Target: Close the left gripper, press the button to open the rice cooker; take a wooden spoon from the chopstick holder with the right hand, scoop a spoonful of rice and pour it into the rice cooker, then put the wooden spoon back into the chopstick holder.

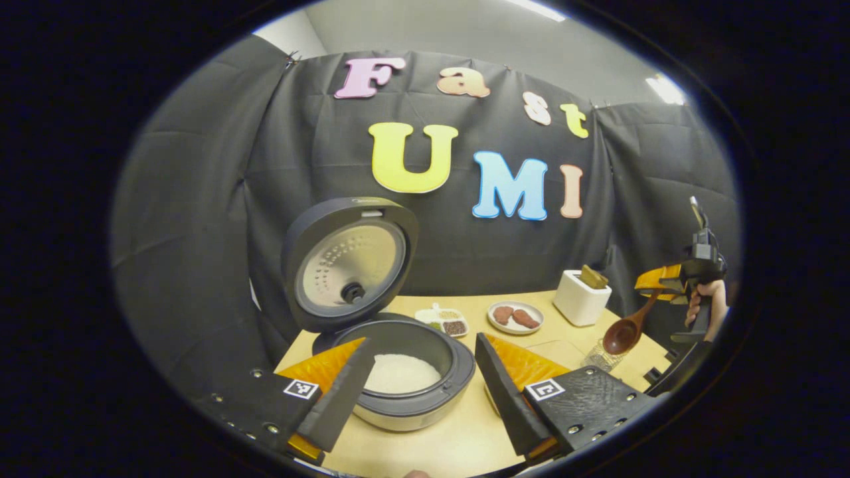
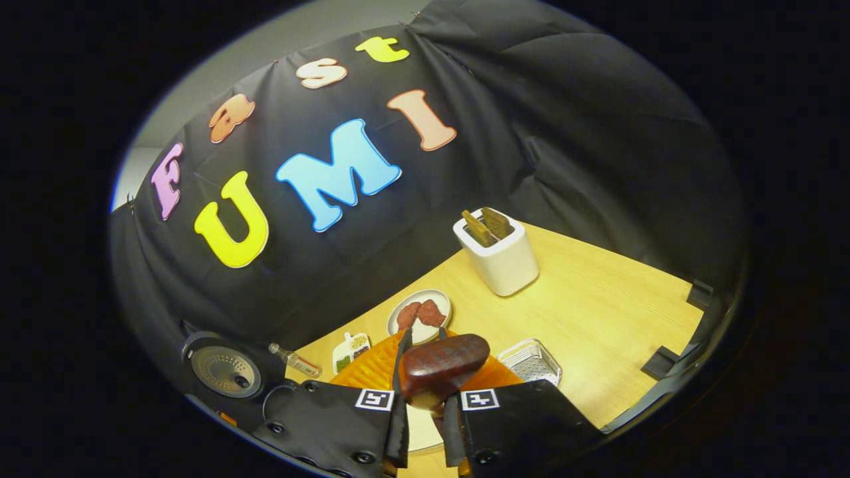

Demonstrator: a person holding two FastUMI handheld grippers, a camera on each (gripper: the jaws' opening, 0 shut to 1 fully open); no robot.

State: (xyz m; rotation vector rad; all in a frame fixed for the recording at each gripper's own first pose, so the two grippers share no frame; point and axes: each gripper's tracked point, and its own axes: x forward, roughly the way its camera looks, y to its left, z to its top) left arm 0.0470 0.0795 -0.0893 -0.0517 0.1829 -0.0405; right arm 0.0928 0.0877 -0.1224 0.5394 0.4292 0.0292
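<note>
The rice cooker (image 1: 398, 405) stands open with its lid (image 1: 345, 265) raised, and white rice (image 1: 402, 373) lies in the pot. My left gripper (image 1: 422, 398) is open in front of the cooker and holds nothing. Far right, a hand (image 1: 705, 307) holds my right gripper (image 1: 664, 282), which is shut on the handle of the wooden spoon (image 1: 624, 332). The spoon's bowl hangs down over a small pale basket (image 1: 599, 358). In the right gripper view, the gripper (image 2: 425, 352) clamps the spoon's handle end (image 2: 441, 368). The white chopstick holder (image 2: 501, 259) stands behind with wooden utensils in it.
A plate of meat pieces (image 1: 514, 317) and a small divided dish of grains (image 1: 445, 322) sit between the cooker and the chopstick holder (image 1: 581, 299). A small bottle (image 2: 295, 362) lies near the cooker lid (image 2: 222, 368). The basket (image 2: 531, 362) is on the wooden table (image 2: 611, 312).
</note>
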